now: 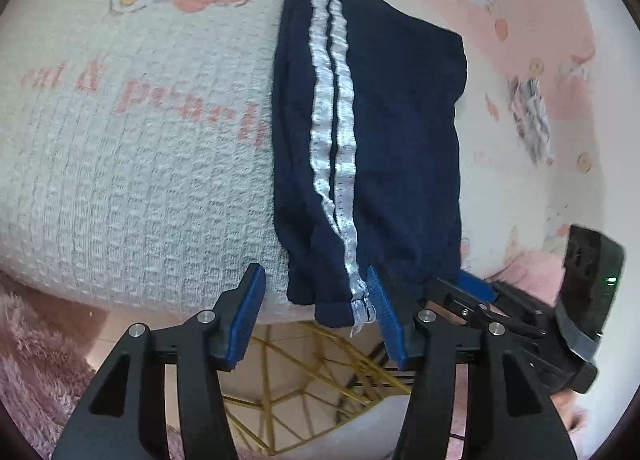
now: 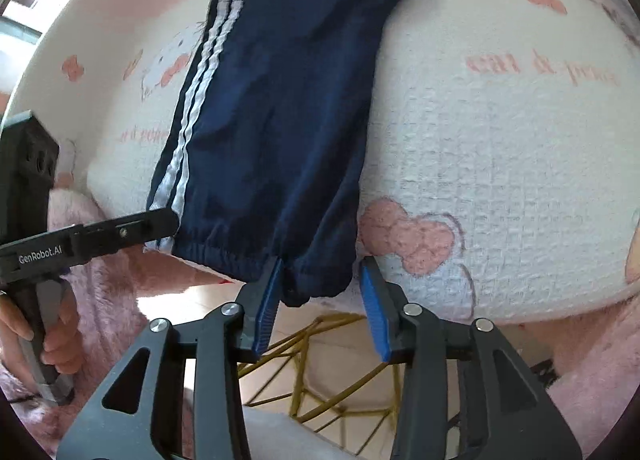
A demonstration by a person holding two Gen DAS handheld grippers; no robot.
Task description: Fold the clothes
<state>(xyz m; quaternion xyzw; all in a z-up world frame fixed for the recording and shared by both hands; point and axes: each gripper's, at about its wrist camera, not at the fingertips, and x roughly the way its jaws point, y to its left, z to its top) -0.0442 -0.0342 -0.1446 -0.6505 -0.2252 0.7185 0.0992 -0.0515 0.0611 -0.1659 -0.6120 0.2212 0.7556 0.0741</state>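
Note:
Folded navy trousers with two white side stripes lie on a white and pink cartoon-cat blanket. Their elastic hem hangs over the near edge. My left gripper is open around the striped hem corner: the right pad is at the cloth and the left pad stands clear. In the right wrist view the same trousers reach down to my right gripper. It is open around the other hem corner, with the left pad at the cloth and a gap to the right pad.
A gold wire frame shows below the blanket's front edge. A hand in a fluffy pink sleeve grips the left tool's handle. Bare blanket spreads to the right of the trousers.

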